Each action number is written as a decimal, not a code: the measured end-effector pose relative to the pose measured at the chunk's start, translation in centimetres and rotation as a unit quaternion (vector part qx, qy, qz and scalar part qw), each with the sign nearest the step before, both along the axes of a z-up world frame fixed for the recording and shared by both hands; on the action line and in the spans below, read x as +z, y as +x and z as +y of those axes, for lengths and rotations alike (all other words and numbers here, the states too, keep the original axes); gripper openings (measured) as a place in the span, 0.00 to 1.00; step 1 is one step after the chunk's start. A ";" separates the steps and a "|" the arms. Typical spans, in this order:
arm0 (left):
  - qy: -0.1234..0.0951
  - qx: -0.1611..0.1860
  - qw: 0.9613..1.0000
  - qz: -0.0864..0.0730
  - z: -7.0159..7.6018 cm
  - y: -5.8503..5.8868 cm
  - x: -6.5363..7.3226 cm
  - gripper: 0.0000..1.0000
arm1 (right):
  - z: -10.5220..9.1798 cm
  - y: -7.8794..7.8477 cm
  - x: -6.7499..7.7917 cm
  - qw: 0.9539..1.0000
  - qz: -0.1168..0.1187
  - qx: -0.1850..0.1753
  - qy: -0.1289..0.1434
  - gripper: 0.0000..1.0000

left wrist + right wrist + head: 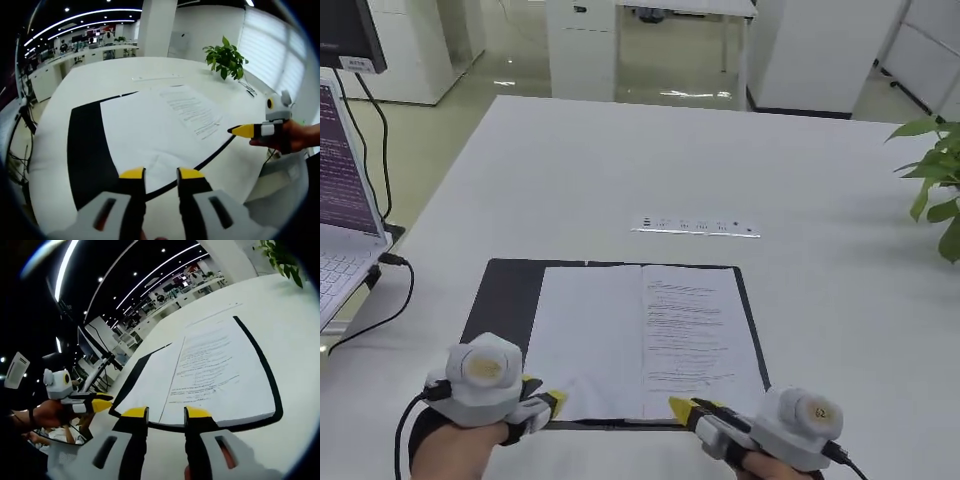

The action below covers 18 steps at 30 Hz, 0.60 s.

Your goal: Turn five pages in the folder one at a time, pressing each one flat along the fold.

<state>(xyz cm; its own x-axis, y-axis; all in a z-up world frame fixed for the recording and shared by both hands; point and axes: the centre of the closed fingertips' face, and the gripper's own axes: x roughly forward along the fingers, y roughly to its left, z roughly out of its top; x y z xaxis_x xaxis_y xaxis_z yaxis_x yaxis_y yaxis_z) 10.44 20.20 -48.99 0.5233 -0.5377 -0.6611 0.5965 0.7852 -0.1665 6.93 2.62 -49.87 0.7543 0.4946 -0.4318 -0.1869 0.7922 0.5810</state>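
Your left gripper (555,400) at the folder's (505,300) 7 o'clock and right gripper (682,408) at 5 have jaws parted, empty. The folder lies open on the table (620,170). Nip the page (695,330) carelessly and two sheets may lift, or crease

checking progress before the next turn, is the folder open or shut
Open. The folder lies spread flat on the table, a blank page left of the fold and a printed page right of it.
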 end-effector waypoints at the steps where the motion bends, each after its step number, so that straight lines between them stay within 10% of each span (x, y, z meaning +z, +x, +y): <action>1: 0.000 -0.003 1.000 -0.004 0.0 0.0 0.3 0.23 | -0.3 0.0 0.1 1.000 -0.002 0.003 -0.005 0.29; 18: -0.016 -0.017 0.999 -0.048 0.0 0.2 4.7 0.32 | -3.9 -0.8 3.4 0.997 -0.044 0.013 -0.061 0.40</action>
